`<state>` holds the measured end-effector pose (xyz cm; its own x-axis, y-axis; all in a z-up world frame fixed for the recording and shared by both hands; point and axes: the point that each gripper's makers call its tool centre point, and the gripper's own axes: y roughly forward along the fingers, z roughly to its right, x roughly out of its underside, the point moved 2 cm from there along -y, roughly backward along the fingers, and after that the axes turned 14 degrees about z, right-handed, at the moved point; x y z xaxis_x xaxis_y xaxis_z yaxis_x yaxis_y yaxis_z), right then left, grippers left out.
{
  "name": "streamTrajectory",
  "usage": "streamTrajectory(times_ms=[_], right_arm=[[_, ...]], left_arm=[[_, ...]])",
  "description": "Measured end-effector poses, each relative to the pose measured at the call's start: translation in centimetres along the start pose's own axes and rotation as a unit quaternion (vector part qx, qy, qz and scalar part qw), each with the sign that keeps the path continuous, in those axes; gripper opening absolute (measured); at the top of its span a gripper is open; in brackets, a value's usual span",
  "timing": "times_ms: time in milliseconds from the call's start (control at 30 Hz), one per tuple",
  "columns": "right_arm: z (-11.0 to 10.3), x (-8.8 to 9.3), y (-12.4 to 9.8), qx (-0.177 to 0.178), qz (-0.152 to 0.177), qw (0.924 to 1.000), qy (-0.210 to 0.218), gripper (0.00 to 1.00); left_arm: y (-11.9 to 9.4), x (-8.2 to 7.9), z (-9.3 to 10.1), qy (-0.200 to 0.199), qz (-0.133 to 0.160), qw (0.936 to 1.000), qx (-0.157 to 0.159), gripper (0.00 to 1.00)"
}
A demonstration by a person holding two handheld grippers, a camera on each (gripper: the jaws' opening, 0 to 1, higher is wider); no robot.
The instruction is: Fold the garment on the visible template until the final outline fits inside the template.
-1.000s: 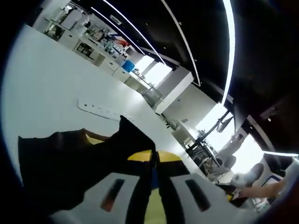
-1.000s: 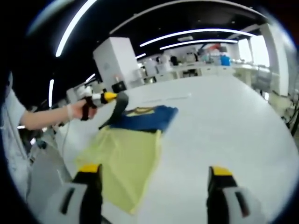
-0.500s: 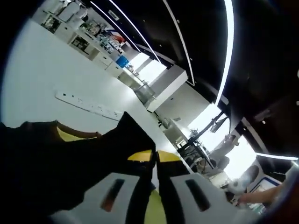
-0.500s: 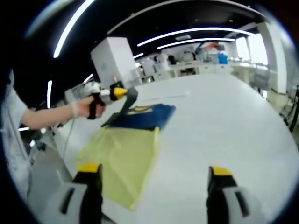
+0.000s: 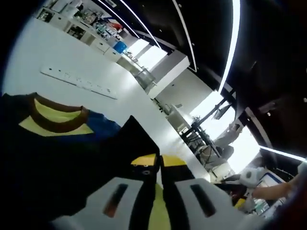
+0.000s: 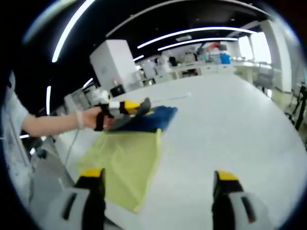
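Left gripper view: my left tongs (image 5: 158,165), jaws pinched together on a dark fold of the garment (image 5: 72,143); its yellow-and-brown collar lies flat on the white surface (image 5: 57,57).

Right gripper view: my right tongs (image 6: 158,191), jaws wide, holding nothing. Yellow template (image 6: 124,160) near the surface's left edge, blue garment at its far end, left tongs gripping it.

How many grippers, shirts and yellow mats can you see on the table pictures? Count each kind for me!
Grippers: 2, the left gripper and the right gripper
Garment: 1, the dark blue garment
Template: 1, the yellow template
Total: 4
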<state>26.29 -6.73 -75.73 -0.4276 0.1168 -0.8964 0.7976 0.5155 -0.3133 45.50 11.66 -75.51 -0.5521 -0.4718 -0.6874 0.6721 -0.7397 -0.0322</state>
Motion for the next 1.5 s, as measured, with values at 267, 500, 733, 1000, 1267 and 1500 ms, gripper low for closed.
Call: streamTrajectory(times_ms=[267, 500, 733, 1000, 1267, 1500], right_arm=[[-0.3, 0.0, 0.1, -0.002, 0.002, 1.0000, 0.004, 0.93], [-0.4, 0.0, 0.1, -0.001, 0.003, 1.0000, 0.007, 0.93], [-0.2, 0.1, 0.4, -0.005, 0.001, 1.0000, 0.008, 0.93], [-0.4, -0.2, 0.9, -0.012, 0.003, 0.9999, 0.007, 0.93], [-1.0, -0.7, 1.3, -0.016, 0.008, 0.9998, 0.002, 0.93], [-1.5, -1.1, 1.6, -0.020, 0.012, 0.9997, -0.002, 0.93]], left_arm=[[0.7, 2.9, -0.5, 0.016, -0.038, 0.9992, -0.001, 0.00], [1.0, 4.1, -1.1, 0.017, -0.053, 0.9984, -0.006, 0.00], [1.1, 4.1, -1.5, 0.033, -0.052, 0.9981, -0.008, 0.00], [1.1, 3.3, -1.3, 0.084, -0.039, 0.9957, 0.000, 0.34], [0.3, 2.2, -1.8, 0.157, -0.043, 0.9866, -0.010, 0.82], [-0.9, 1.3, -1.2, 0.200, -0.050, 0.9786, -0.004, 0.96]])
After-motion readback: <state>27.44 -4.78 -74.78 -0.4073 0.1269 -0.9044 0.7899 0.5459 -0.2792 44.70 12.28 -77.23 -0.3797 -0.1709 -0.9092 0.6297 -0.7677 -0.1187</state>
